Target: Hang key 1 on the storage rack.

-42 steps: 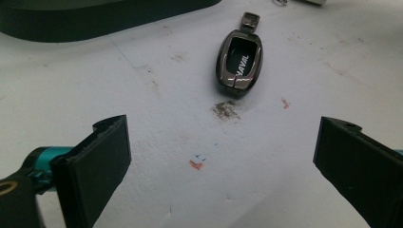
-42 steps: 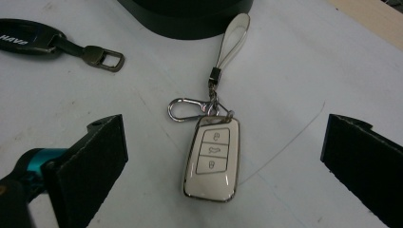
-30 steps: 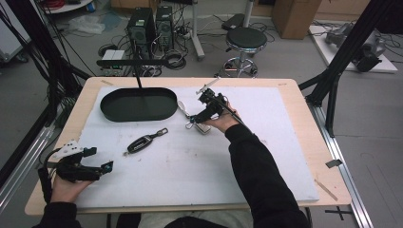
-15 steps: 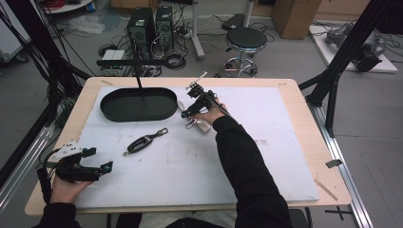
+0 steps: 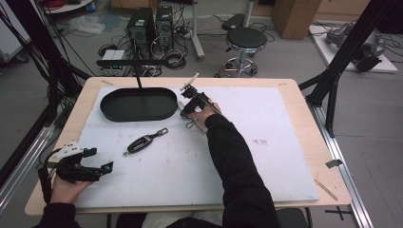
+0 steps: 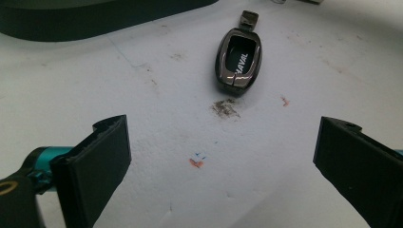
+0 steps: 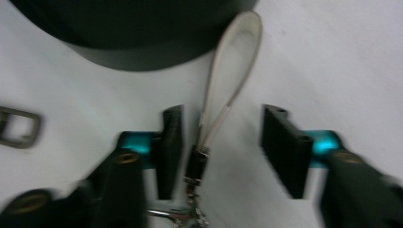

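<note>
A beige strap loop (image 7: pixel 231 66) with a black clasp (image 7: pixel 196 164) and a metal ring lies on the white mat beside the end of the black oval tray (image 7: pixel 138 33). My right gripper (image 7: pixel 222 118) is open, one jaw on each side of the strap, not closed on it. From above, the right gripper (image 5: pixel 184 109) sits at the tray's (image 5: pixel 135 115) right end. A dark key fob (image 5: pixel 145 141) marked HAVAL (image 6: pixel 239 59) lies on the mat. My left gripper (image 5: pixel 100 159) rests open at the near left corner, well short of the fob, with its jaws (image 6: pixel 221 142) wide apart.
The white mat (image 5: pixel 266 156) covers most of the wooden table. A black post (image 5: pixel 138 76) stands behind the tray. A small metal buckle (image 7: pixel 19 126) lies left of the right gripper's jaws. Stains mark the mat (image 6: pixel 225 108) near the fob.
The right gripper has moved left toward the tray's right end and now straddles the strap. The left gripper and the key fob have stayed put.
</note>
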The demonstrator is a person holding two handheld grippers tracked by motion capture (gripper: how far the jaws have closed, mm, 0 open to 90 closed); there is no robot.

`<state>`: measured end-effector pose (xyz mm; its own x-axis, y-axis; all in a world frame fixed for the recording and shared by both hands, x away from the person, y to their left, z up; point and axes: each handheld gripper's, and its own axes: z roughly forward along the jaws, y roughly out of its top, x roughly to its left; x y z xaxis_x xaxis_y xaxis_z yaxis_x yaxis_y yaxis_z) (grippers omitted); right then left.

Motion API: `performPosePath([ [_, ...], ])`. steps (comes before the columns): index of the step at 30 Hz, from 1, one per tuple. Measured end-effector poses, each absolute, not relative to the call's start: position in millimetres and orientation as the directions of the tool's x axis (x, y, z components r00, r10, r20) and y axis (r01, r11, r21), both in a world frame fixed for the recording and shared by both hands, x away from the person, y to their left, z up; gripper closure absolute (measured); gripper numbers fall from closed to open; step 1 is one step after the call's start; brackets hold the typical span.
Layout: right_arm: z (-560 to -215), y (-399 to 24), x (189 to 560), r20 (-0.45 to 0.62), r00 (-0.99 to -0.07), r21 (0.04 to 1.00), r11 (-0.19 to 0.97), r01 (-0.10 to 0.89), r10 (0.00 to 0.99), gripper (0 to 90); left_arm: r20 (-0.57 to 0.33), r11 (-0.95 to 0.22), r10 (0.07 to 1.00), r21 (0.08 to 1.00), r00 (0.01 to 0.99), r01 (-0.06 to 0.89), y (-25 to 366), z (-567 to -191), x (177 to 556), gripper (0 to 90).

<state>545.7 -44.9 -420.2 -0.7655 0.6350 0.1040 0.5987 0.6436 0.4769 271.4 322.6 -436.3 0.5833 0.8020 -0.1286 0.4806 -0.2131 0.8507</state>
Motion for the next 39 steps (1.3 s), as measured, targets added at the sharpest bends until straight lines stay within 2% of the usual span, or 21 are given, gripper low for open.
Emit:
performPosePath([
  [1, -421, -43, 545, 0.098, -0.771, 0.462, 0.657, 0.596, 0.63, 68.6, -0.128, -0.213, 0.802, 0.851, 0.583, 0.48, 322, -436, 271, 5.6],
  [2, -421, -43, 545, 0.098, -0.771, 0.462, 0.657, 0.596, 0.63, 68.6, -0.129, -0.212, 0.802, 0.851, 0.583, 0.48, 323, -436, 271, 5.6],
  [3, -421, -42, 544, 0.083, -0.765, 0.463, 0.656, 0.597, 0.638, 76.7, -0.13, -0.211, 0.802, 0.851, 0.583, 0.48, 323, -436, 271, 5.6],
  [4, -421, -42, 544, 0.083, -0.765, 0.463, 0.656, 0.597, 0.638, 76.7, -0.127, -0.214, 0.802, 0.852, 0.584, 0.478, 323, -436, 271, 5.6],
  [6, -420, -42, 544, 0.073, -0.752, 0.458, 0.648, 0.609, 0.655, 82.2, -0.126, -0.215, 0.801, 0.852, 0.585, 0.477, 323, -436, 271, 5.6],
  [12, -418, -50, 546, 0.105, -0.732, 0.453, 0.622, 0.638, 0.674, 83.2, -0.128, -0.214, 0.8, 0.851, 0.587, 0.479, 323, -436, 271, 5.6],
  [17, -407, -55, 545, 0.113, -0.733, 0.492, 0.604, 0.627, 0.67, 83.2, -0.13, -0.211, 0.802, 0.851, 0.583, 0.481, 323, -436, 271, 5.6],
  [21, -394, -61, 540, 0.191, -0.73, 0.522, 0.563, 0.641, 0.656, 83.1, -0.129, -0.212, 0.801, 0.851, 0.584, 0.48, 323, -436, 271, 5.6],
  [35, -333, -77, 525, 0.25, -0.775, 0.682, 0.462, 0.566, 0.581, 83.1, -0.13, -0.216, 0.799, 0.849, 0.587, 0.483, 322, -437, 272, 5.6],
  [39, -324, -76, 524, 0.24, -0.782, 0.694, 0.462, 0.553, 0.575, 83.1, -0.131, -0.218, 0.797, 0.849, 0.59, 0.482, 321, -438, 273, 5.6],
])
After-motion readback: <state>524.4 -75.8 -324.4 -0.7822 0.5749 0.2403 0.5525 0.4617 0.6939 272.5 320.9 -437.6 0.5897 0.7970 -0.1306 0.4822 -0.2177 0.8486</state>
